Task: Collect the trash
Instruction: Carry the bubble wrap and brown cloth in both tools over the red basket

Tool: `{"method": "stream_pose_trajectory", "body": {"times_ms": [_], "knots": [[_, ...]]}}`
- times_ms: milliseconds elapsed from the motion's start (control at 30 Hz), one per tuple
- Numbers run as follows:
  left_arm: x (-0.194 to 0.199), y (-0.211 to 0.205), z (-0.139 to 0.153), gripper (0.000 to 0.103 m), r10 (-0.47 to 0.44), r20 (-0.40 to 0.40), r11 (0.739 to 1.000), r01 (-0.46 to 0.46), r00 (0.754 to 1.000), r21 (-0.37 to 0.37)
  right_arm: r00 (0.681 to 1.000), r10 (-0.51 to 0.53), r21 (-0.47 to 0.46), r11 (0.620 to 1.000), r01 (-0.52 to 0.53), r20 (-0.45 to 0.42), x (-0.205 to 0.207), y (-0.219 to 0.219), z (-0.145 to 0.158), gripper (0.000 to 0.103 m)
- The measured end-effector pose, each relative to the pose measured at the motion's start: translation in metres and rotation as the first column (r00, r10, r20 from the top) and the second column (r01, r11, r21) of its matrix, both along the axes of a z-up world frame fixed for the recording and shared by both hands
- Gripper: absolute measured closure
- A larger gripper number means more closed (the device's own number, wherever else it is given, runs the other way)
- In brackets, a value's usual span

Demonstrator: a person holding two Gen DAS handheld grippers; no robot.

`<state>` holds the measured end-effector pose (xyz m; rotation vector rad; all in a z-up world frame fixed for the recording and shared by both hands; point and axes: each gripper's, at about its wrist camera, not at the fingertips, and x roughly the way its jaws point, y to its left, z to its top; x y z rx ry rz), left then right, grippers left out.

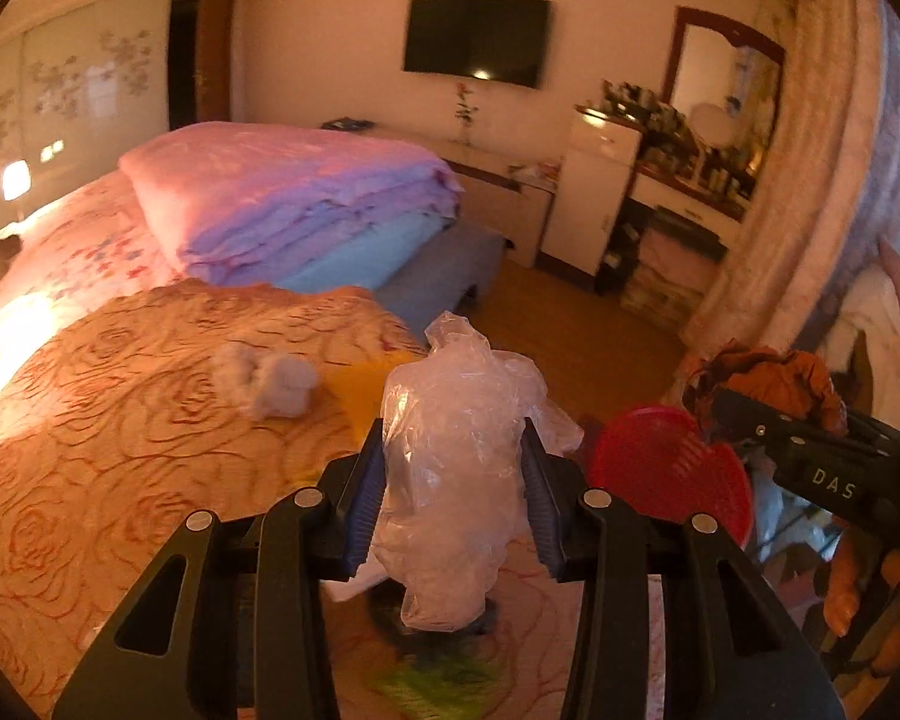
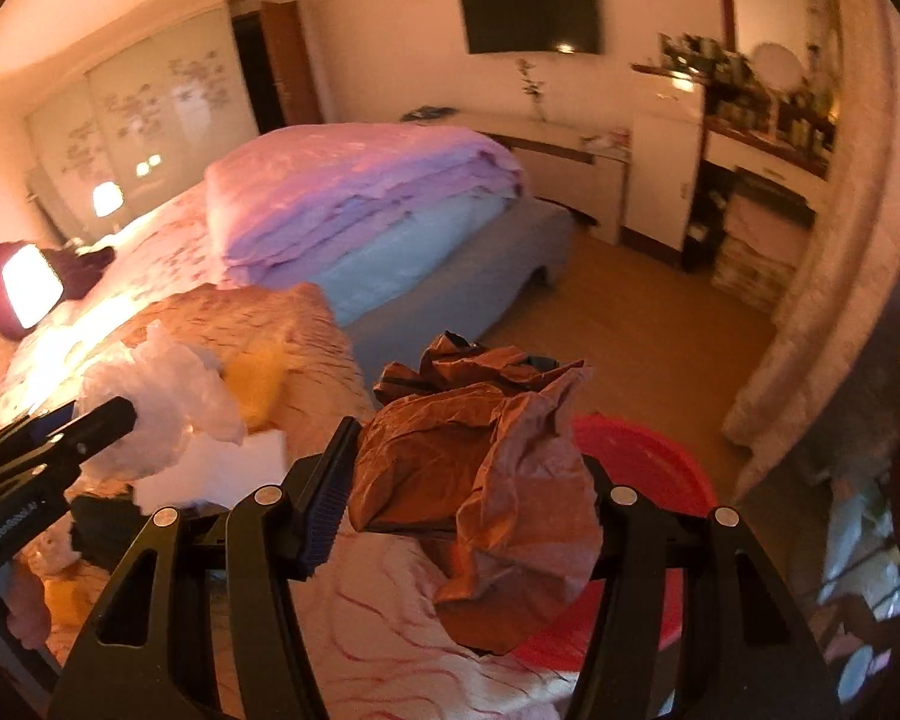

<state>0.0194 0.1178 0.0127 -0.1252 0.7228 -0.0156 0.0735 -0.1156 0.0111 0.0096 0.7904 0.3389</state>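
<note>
My left gripper (image 1: 453, 450) is shut on a crumpled clear plastic bag (image 1: 456, 480), held above the orange rose-patterned bedspread (image 1: 120, 420). My right gripper (image 2: 456, 450) is shut on a crumpled brown paper bag (image 2: 480, 480); that bag also shows at the right of the left wrist view (image 1: 768, 378). A red plastic bin (image 2: 648, 462) stands beside the bed, just beyond and below the brown paper, and its red rim (image 1: 672, 468) shows right of the plastic bag. A wad of white tissue (image 1: 270, 381) lies on the bedspread. The left gripper with its plastic bag (image 2: 162, 408) appears at the left of the right wrist view.
Folded pink and blue quilts (image 1: 306, 204) are stacked on the bed. A yellow item (image 1: 360, 384) lies near the bed's edge. Beyond are bare wooden floor (image 1: 570, 324), a white cabinet (image 1: 594, 192), a cluttered dresser with mirror (image 1: 720, 138), a wall television (image 1: 477, 39) and a curtain (image 1: 810, 180).
</note>
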Motion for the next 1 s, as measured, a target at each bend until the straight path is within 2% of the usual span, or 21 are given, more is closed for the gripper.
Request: {"method": "stream_pose_trajectory", "body": {"times_ms": [267,533,1000], "knots": [[0.015,-0.046,-0.01,0.063,-0.123,-0.035,0.992,0.123,0.992,-0.007,0.994,-0.102,-0.018,0.995,0.101,-0.027,-0.005,-0.041,-0.015,0.047],[0.032,-0.094,-0.027,0.063,-0.236,-0.09,0.971,0.238,0.967,0.013,0.983,-0.167,-0.004,0.986,0.167,-0.073,-0.002,-0.07,-0.031,0.046],[0.066,-0.141,-0.061,0.06,-0.328,-0.2,0.941,0.339,0.923,0.023,0.958,-0.209,0.048,0.974,0.223,-0.197,0.019,-0.098,-0.062,0.046]]}}
